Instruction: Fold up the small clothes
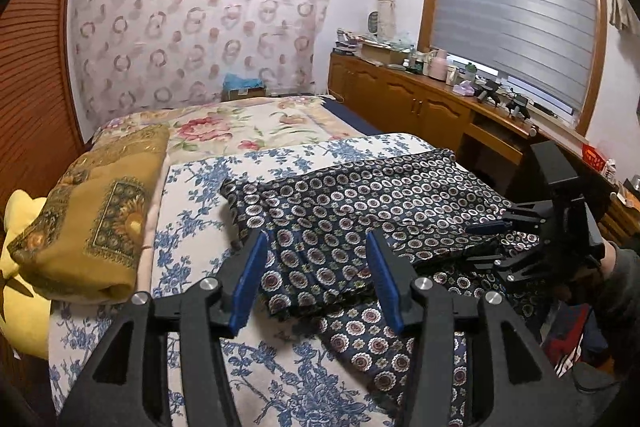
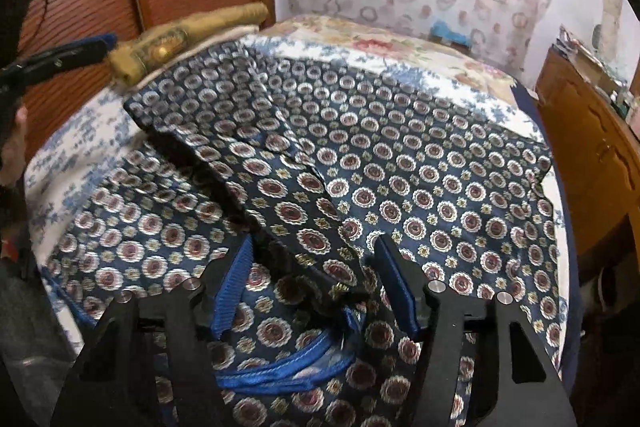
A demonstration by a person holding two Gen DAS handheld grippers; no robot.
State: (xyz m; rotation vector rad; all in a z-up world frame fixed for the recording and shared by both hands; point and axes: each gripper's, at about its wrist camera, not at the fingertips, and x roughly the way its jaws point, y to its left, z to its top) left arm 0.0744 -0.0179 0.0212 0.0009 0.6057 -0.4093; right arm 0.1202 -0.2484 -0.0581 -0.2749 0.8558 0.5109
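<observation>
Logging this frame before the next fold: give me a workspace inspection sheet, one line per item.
Surface: bed with blue-floral cover, soft and uneven.
Job's things: navy patterned garment partly folded, one layer doubled over, blue-trimmed edge near the right gripper.
Clutter: folded mustard cloth at the bed's left; yellow pillow beside it.
Grippers: left gripper open over the garment's edge; right gripper open, a fabric fold between the jaws, pads not pressing.
Cables: dark cable near the person's sleeve.
Surroundings: wooden cabinet crowded with small items, window blind, patterned curtain.
</observation>
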